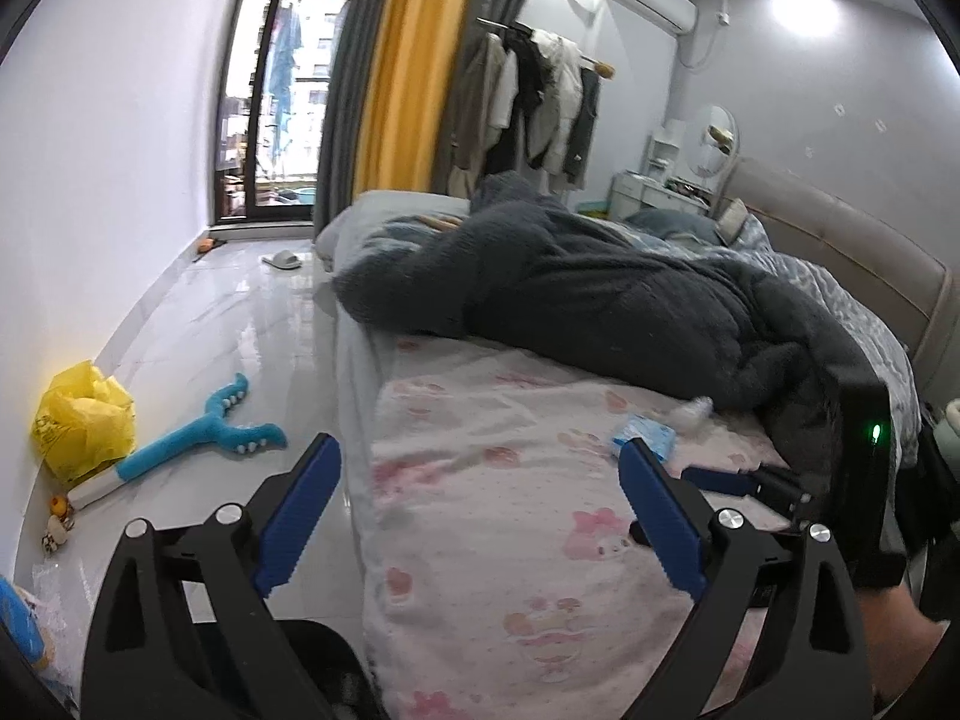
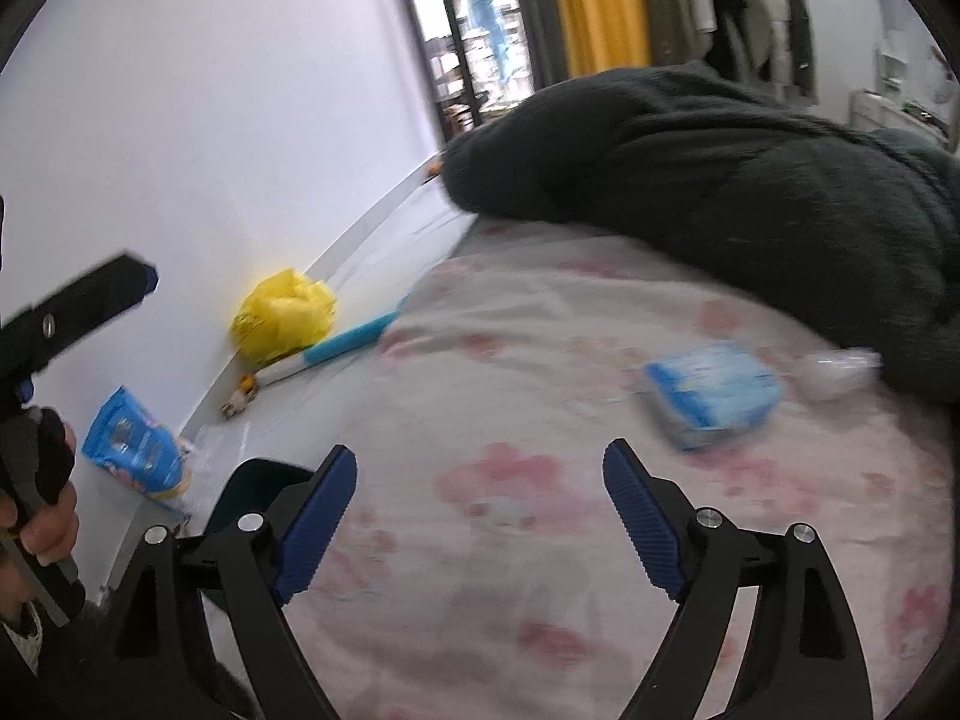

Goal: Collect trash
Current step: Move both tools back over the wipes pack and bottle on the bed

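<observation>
A blue and white tissue packet (image 2: 714, 393) lies on the pink-patterned bed sheet (image 2: 510, 420), with a crumpled clear wrapper (image 2: 837, 369) beside it against the dark blanket (image 2: 750, 180). Both also show in the left wrist view, the packet (image 1: 648, 435) and the wrapper (image 1: 693, 411). My right gripper (image 2: 480, 480) is open and empty, above the sheet, short of the packet. My left gripper (image 1: 480, 474) is open and empty over the bed's left edge. The right gripper's body (image 1: 864, 456) shows at the right of the left view.
On the floor by the wall lie a yellow plastic bag (image 1: 84, 420), a blue toy stick (image 1: 198, 432), a blue snack bag (image 2: 135, 450) and small toys (image 1: 57, 522). A dark bin (image 2: 252, 492) stands by the bed's corner. A slipper (image 1: 282, 260) lies farther off.
</observation>
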A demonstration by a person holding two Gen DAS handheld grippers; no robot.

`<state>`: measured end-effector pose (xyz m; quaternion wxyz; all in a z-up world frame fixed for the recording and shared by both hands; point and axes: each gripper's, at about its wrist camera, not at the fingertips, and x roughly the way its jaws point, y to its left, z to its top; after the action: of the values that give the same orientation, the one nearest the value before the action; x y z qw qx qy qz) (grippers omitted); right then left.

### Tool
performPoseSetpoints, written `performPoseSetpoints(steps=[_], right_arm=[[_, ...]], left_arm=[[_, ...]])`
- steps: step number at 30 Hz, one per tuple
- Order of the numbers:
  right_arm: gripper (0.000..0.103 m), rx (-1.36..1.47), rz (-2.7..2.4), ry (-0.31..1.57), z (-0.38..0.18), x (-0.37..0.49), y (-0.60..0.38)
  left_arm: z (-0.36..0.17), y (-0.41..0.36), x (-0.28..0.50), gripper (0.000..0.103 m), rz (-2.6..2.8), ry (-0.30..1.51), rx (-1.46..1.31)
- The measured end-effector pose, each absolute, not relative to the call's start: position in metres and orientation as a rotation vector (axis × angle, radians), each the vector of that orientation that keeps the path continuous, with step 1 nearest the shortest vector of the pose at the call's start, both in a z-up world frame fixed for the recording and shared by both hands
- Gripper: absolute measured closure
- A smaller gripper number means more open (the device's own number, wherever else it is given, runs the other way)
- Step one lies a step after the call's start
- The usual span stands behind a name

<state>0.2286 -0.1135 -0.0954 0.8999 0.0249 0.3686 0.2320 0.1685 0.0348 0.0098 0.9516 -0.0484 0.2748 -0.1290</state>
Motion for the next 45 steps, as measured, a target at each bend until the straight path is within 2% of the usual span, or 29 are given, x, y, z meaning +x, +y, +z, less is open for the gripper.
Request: performPoseSetpoints(steps=[27, 45], right_arm=[[0.013, 0.078, 0.268, 0.774, -0.121, 0.3, -0.253], [0.013, 0.034, 0.282, 0.836, -0.148, 0.347, -0.288]], left_arm=[[-0.039, -0.076, 0.258, 0.006, -0.557, 0.641, 0.012], [-0.092, -0.135, 0.316, 0.006, -0.77, 0.829, 0.054]])
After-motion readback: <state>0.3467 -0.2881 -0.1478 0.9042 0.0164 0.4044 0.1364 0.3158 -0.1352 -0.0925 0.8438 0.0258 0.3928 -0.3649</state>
